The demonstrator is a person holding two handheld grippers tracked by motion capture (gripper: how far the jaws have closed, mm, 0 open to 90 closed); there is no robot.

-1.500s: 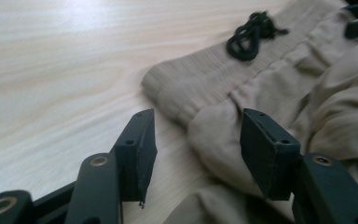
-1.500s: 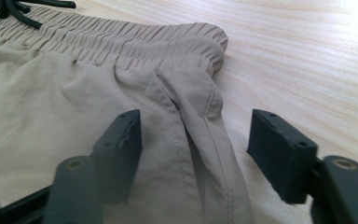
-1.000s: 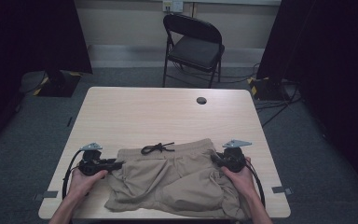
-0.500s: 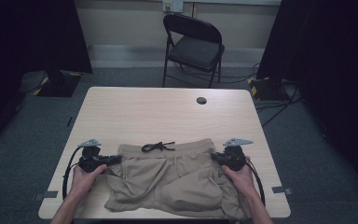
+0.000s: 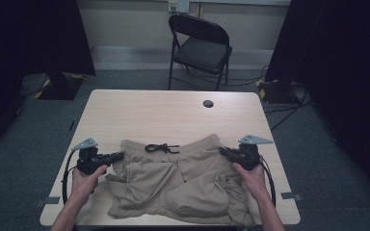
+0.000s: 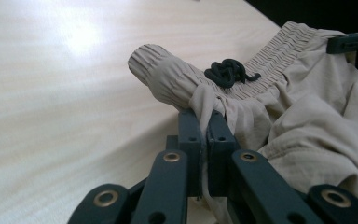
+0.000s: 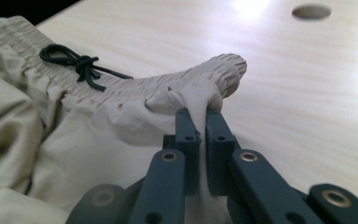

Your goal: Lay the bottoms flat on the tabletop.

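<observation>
At table (image 5: 173,113) 6 o'clock edge: khaki shorts (image 5: 183,185), hem cut off by frame. Left gripper (image 5: 118,156) at 9 o'clock, right gripper (image 5: 223,151) at 3 o'clock, just closed, pinching waistband corners; pads hidden under fabric.

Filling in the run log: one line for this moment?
left gripper: shut on shorts | right gripper: shut on shorts | grip: waistband ends | drawstring: tied
</observation>
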